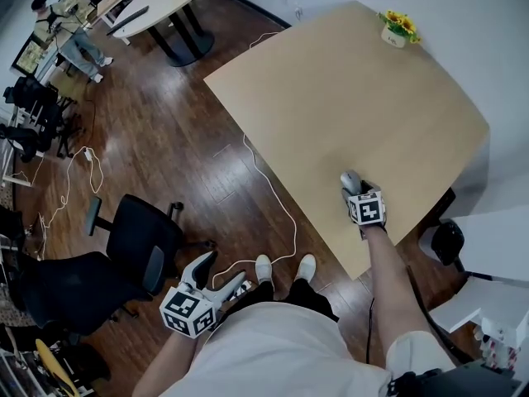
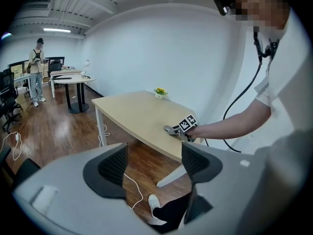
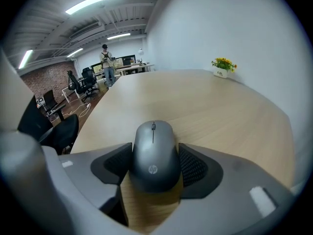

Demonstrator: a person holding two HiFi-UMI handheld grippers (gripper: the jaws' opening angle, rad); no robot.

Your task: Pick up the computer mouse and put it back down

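The right gripper (image 3: 155,165) is clamped across the mouse (image 3: 153,146), which rests on the table (image 3: 215,109) near its front edge, lengthwise between the jaws, while the left gripper (image 2: 154,164) hangs well apart, open and empty.

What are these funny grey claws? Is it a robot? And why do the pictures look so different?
No robot: a person holds a grabbing tool in each hand. One picture comes from a camera on the person's head; the other two from cameras riding on the tools. The right gripper has its jaws shut on a grey computer mouse on the wooden table. A pot of yellow flowers stands at the far corner. The left gripper is away from the table, jaws open and empty.
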